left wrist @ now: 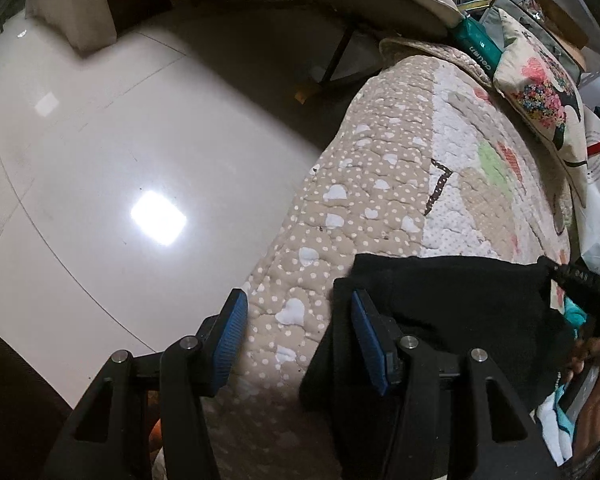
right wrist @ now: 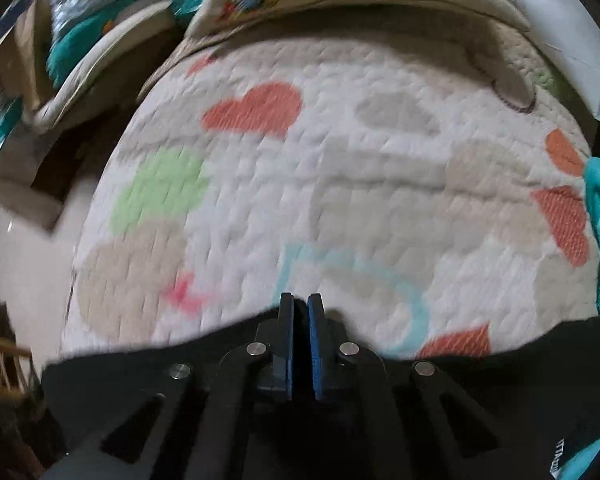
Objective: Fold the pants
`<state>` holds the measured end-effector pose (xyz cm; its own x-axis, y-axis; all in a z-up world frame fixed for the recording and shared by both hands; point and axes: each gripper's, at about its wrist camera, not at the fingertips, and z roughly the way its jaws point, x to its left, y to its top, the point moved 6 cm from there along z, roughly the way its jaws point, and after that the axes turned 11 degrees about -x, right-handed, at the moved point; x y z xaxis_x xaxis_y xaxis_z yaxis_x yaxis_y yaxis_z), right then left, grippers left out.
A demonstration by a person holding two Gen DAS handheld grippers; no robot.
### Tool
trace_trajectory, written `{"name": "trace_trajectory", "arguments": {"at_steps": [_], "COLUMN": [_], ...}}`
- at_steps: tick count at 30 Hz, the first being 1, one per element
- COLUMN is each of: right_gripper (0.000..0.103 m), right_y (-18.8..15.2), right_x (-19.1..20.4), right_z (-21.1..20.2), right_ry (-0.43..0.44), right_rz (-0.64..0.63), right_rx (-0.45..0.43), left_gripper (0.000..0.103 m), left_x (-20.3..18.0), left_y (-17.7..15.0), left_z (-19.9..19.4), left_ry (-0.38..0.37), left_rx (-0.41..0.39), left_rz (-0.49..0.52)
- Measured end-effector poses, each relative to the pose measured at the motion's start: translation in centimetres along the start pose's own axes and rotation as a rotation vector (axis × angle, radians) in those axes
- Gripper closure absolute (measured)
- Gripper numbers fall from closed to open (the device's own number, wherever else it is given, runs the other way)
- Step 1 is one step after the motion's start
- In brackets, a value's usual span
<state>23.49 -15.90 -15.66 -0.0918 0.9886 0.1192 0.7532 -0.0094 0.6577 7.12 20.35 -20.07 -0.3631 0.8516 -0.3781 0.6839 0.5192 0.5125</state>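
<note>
Mid-fold: the right hand-held gripper (right wrist: 299,312) pinches the black pants (left wrist: 452,304) on the quilt (left wrist: 380,184); the left hand-held gripper (left wrist: 298,336), spread, must next grip the edge.

- The pants (left wrist: 452,300) are plain black.
- The quilt (left wrist: 364,184) ahead of the left gripper (left wrist: 298,340) is beige with white dots and hearts, its centre white with coral, green and tan patches.
- Both grippers have black frames and blue pads (right wrist: 314,344).
- The floor (left wrist: 100,160) is glossy white tile.

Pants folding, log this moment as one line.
left gripper: open, beside pants edge | right gripper: shut, grip unclear | pants: black, on quilt | fold: not finished
</note>
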Motion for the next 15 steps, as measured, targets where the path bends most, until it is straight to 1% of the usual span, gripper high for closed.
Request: {"name": "trace_trajectory", "arguments": {"at_steps": [3, 5, 8, 10, 12, 13, 14, 15], "right_gripper": [0.096, 0.096, 0.097, 0.097, 0.094, 0.088, 0.072, 0.062], "right_y": [0.3, 0.7, 2.7, 3.9, 4.4, 4.0, 3.7, 3.2], "right_x": [0.8, 0.8, 0.4, 0.7, 2.3, 3.7, 5.1, 6.7], "right_z": [1.1, 0.9, 0.0, -1.0, -1.9, -2.9, -3.5, -4.0], "right_ry": [-0.074, -0.125, -0.182, -0.194, -0.135, -0.069, -0.012, 0.05], "right_rz": [-0.082, -0.132, -0.146, -0.146, -0.15, -0.158, -0.172, -0.191], "right_rx": [-0.011, -0.035, -0.092, -0.114, -0.121, -0.121, -0.116, -0.107], "left_gripper": [0.05, 0.05, 0.05, 0.05, 0.05, 0.05, 0.05, 0.05], "left_x": [0.1, 0.4, 1.2, 2.0, 2.3, 2.3, 2.2, 1.9], "left_y": [0.0, -0.1, -0.2, -0.4, -0.7, -0.9, -1.2, -1.4], "left_z": [-0.3, -0.5, -0.7, -1.2, -1.7, -2.0, -2.5, -2.8], "left_ry": [0.009, 0.013, 0.018, 0.003, -0.018, -0.03, -0.045, -0.054], "left_rx": [-0.007, -0.005, 0.001, 0.002, 0.005, 0.005, 0.003, 0.0], "left_rz": [0.002, -0.009, -0.044, -0.088, -0.121, -0.133, -0.144, -0.146]}}
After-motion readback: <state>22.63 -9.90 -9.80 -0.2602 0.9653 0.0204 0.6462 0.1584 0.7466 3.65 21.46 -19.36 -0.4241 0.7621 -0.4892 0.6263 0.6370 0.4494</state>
